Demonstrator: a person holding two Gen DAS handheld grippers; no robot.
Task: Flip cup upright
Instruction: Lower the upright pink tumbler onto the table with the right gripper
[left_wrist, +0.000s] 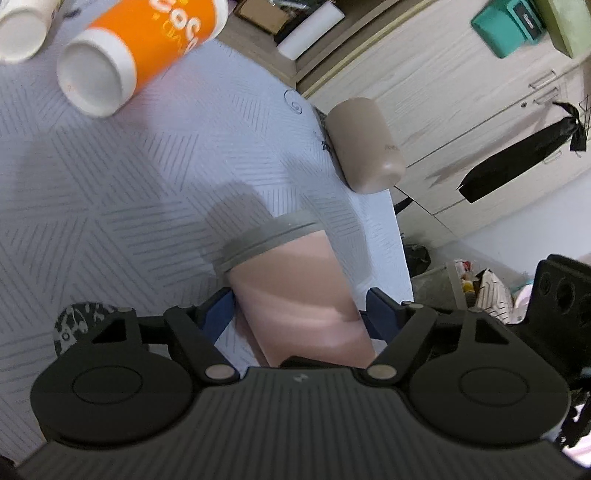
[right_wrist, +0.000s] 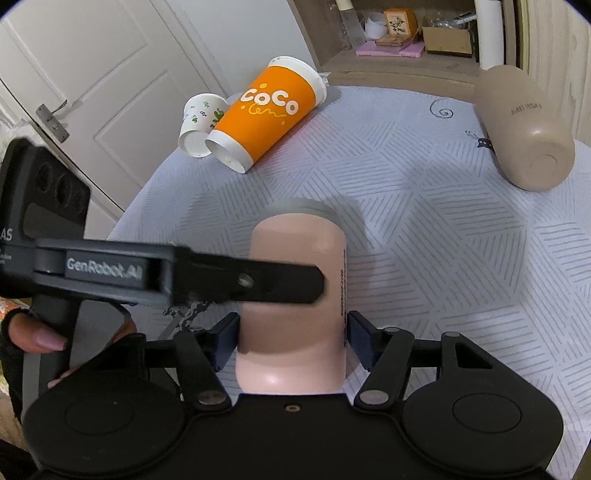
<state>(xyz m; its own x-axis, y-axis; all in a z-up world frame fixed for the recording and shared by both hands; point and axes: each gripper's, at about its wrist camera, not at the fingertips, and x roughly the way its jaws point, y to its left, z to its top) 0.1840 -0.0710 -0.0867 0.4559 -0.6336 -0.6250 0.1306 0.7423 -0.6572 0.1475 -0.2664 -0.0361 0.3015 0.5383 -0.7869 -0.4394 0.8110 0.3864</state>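
Note:
A pink cup with a grey lid (right_wrist: 295, 295) lies with its lid end pointing away from me over the patterned cloth. My right gripper (right_wrist: 293, 338) is shut on the cup's body near its base. My left gripper (left_wrist: 301, 315) is also shut on the pink cup (left_wrist: 295, 291), whose grey lid band (left_wrist: 269, 236) shows ahead. In the right wrist view the left gripper's finger (right_wrist: 258, 282) crosses the cup from the left.
An orange "CoCo" paper cup (right_wrist: 267, 112) and a small white floral paper cup (right_wrist: 201, 123) lie on their sides at the far left. A beige bottle (right_wrist: 524, 125) lies at the right edge. A white door (right_wrist: 92, 74) and wooden shelves (right_wrist: 399, 55) stand behind.

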